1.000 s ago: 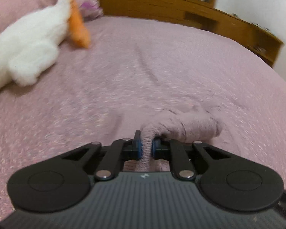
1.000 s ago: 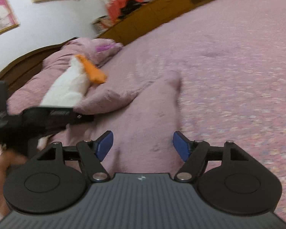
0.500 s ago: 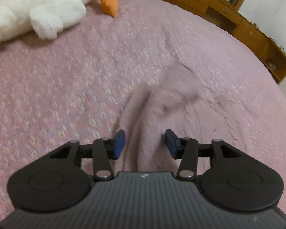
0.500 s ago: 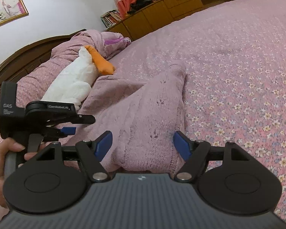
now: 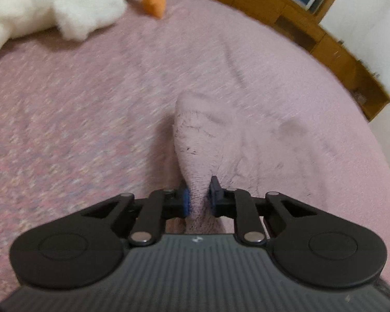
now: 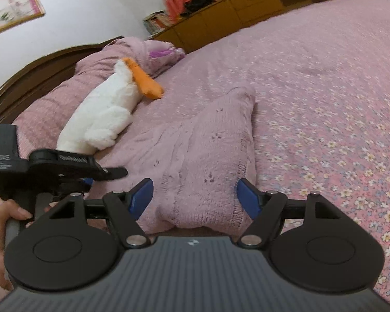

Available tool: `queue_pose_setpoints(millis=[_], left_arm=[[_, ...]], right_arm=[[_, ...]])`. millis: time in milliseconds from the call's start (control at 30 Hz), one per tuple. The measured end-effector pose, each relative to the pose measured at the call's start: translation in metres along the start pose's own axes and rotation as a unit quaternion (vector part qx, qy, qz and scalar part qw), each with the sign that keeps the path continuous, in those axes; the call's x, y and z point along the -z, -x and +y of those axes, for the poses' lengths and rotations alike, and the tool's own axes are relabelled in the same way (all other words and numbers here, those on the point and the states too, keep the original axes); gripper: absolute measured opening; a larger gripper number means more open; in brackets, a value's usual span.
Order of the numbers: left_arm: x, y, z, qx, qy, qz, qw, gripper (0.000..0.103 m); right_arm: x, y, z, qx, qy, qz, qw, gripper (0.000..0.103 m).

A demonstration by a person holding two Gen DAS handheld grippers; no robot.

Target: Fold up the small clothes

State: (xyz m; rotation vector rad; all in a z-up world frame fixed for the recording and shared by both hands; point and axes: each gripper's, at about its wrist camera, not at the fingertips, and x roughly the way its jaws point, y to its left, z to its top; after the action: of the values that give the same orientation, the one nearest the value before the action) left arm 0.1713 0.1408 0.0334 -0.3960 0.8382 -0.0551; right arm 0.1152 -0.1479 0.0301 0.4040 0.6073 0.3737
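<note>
Closing again, left tongs (image 5: 198, 199) pinch the sweater (image 5: 208, 140) edge; right tongs (image 6: 193, 195) spread.

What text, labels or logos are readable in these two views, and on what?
No text reads for certain.
Small white lettering on the left hand-held gripper, on its block and along its arm: blurred, unreadable.
Small white logo mark, no letters, on the right hand-held gripper body; the same mark shows in the left wrist view.
Framed picture on the wall: no words legible.
Book spines on the wooden shelf: too small to read.
</note>
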Motion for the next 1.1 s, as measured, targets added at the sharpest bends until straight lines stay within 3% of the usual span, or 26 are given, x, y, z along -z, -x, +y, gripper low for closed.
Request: queue_pose_setpoints(millis=[200, 267, 333, 433, 500, 767, 1100], left_arm=[[0.002, 0.0, -0.011, -0.01, -0.028, 0.0, 0.9996, 0.022], [0.001, 0.004, -0.02, -0.013, -0.043, 0.003, 0.999, 0.028], [-0.002, 0.006, -0.024, -0.015, -0.054, 0.012, 0.9983, 0.046], [-0.001, 0.016, -0.024, -0.012, -0.068, 0.018, 0.9974, 0.06], [0.002, 0.019, -0.021, -0.005, -0.07, 0.018, 0.9974, 0.068], [0.008, 0.01, -0.009, 0.034, -0.019, 0.044, 0.9983, 0.069], [0.019, -0.005, 0.0, 0.085, 0.025, 0.038, 0.9954, 0.069]], right_arm=[[0.007, -0.003, -0.001, 0.008, 0.0, 0.011, 1.0, 0.078], [0.004, 0.0, -0.007, 0.004, -0.015, 0.01, 1.0, 0.078], [0.002, 0.003, -0.012, 0.001, -0.032, 0.006, 0.999, 0.078], [-0.004, 0.005, -0.026, 0.004, -0.062, -0.001, 0.998, 0.08], [-0.008, 0.005, -0.034, 0.005, -0.077, -0.002, 0.997, 0.089], [-0.021, -0.006, -0.058, -0.002, -0.112, 0.011, 0.994, 0.09], [-0.032, -0.044, -0.07, -0.025, -0.151, 0.064, 0.986, 0.09]])
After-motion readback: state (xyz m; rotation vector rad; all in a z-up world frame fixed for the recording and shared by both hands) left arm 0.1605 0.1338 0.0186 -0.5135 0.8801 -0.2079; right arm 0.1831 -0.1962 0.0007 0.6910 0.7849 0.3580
